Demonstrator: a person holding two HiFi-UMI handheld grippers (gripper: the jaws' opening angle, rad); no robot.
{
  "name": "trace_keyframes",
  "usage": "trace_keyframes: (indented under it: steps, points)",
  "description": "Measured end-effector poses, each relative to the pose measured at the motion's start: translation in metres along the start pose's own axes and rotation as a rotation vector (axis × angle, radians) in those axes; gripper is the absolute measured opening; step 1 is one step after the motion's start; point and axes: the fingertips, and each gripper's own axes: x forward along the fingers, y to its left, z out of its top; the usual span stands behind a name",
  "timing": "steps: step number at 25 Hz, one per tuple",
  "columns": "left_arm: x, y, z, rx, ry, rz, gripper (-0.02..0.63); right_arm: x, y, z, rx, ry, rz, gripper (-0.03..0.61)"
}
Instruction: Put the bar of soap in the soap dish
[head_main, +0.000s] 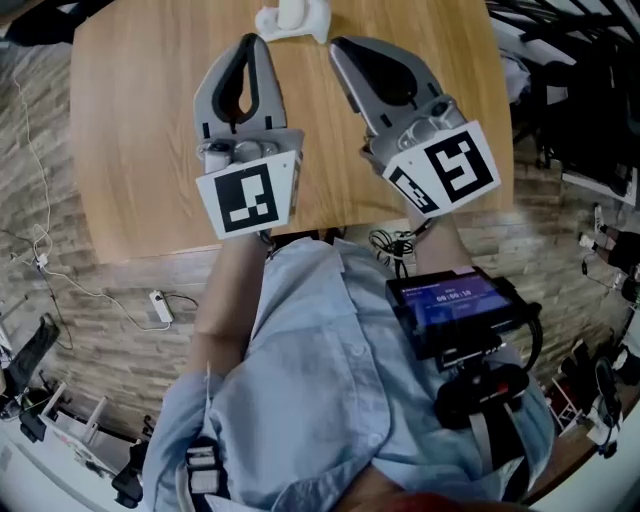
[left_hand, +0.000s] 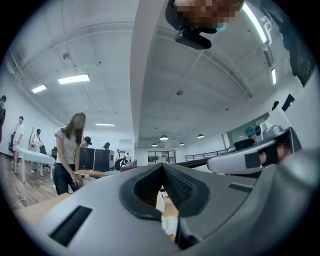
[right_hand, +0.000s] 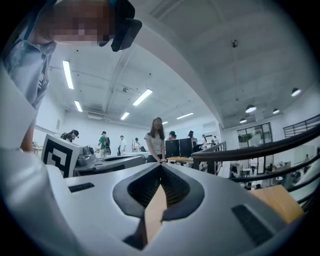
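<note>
A white soap dish (head_main: 293, 18) with a pale lump on it stands at the far edge of the wooden table (head_main: 140, 150); I cannot tell the bar from the dish. Both grippers hang over the table's near half, short of the dish and apart from it. My left gripper (head_main: 252, 42) has its jaws meeting at the tips, with nothing between them. In the left gripper view (left_hand: 162, 166) the white dish (left_hand: 170, 222) shows through the gap behind the tips. My right gripper (head_main: 336, 45) is shut and empty too; the right gripper view (right_hand: 161, 166) shows only bare wood through its gap.
The table's near edge lies just under the marker cubes. Below it are a plank floor with cables and a power strip (head_main: 160, 305). Dark gear and stands crowd the right side (head_main: 590, 150). Both gripper views look out level across an office where people stand (left_hand: 67, 155) (right_hand: 156, 140).
</note>
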Motion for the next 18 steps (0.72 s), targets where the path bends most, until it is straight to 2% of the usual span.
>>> trace_keyframes:
  steps: [7, 18]
  points:
    - [-0.054, -0.03, 0.071, 0.038, -0.074, 0.007, 0.005, -0.069, 0.044, 0.044, -0.014, -0.088, -0.001, 0.005]
    - [-0.083, -0.049, 0.103, 0.052, -0.116, -0.011, 0.005, -0.094, 0.059, 0.077, -0.095, -0.149, -0.052, 0.005]
